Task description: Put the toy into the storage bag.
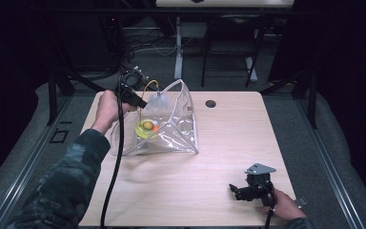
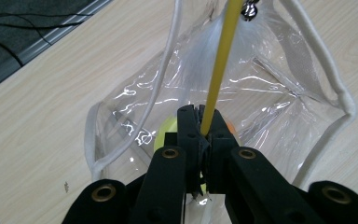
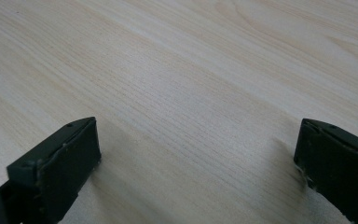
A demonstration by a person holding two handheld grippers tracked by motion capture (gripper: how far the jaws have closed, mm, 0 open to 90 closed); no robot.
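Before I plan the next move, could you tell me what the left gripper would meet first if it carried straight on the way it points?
Probably the clear bag: the left gripper, shut on a yellow stick, points into its open mouth, with a yellow item lying inside. Depth is hard to judge.

A pale wood worktop (image 1: pixel 228 157) with rounded corners carries a clear plastic bag (image 1: pixel 171 133) on its left half, white-edged and standing open. A dark round grommet hole (image 1: pixel 210 103) sits near the far edge. The right tool (image 1: pixel 240 191) rests at the near right corner.
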